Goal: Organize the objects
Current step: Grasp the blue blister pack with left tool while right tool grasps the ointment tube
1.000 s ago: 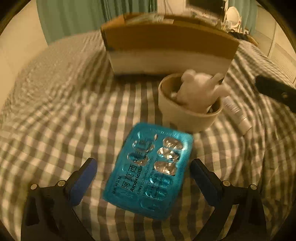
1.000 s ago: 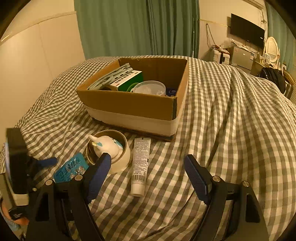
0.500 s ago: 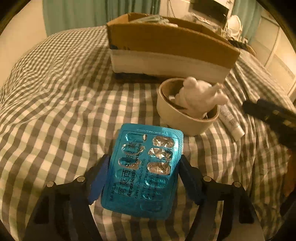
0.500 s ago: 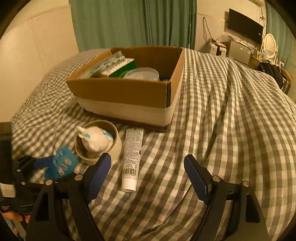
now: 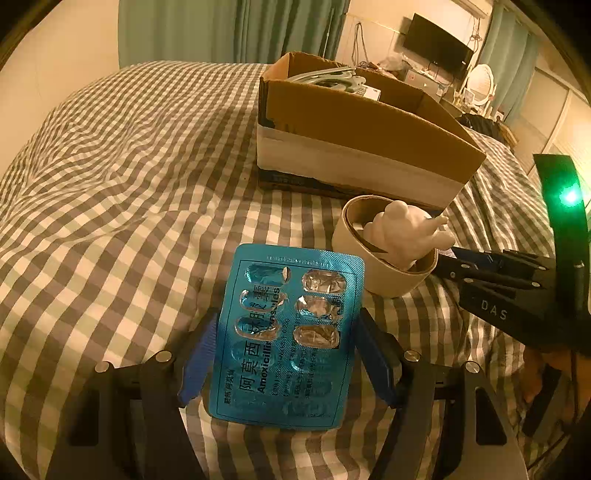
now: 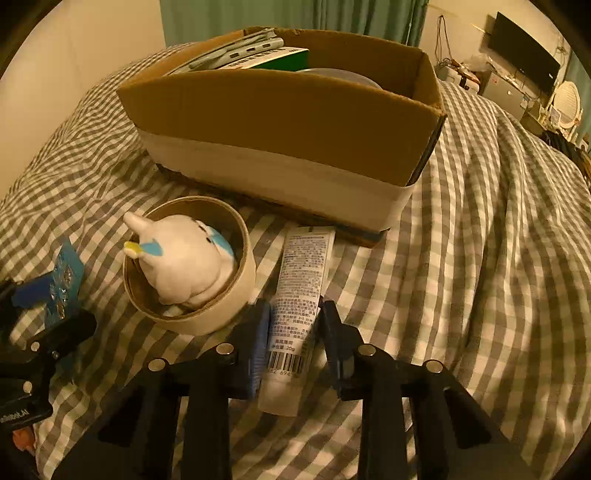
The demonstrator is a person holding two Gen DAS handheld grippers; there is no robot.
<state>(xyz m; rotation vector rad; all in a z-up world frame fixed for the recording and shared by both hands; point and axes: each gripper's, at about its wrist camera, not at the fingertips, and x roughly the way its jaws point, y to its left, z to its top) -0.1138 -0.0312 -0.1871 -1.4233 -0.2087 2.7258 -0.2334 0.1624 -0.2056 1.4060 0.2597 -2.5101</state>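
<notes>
A bed covered in a grey-and-white checked bedspread [image 5: 122, 177] fills most of both views. Behind it hang green curtains [image 5: 229, 33] against a cream wall [image 6: 74, 55]. At the far right, a dark television [image 5: 437, 46] is mounted on the wall, near an oval white mirror [image 5: 480, 83].

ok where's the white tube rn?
Right wrist view, centre: the white tube lies on the checked bedspread between the right tongs, just right of the round tub, in front of the cardboard box.

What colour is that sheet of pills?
Bright blue with silver foil pockets; the pill sheet shows best in the left wrist view.
</notes>
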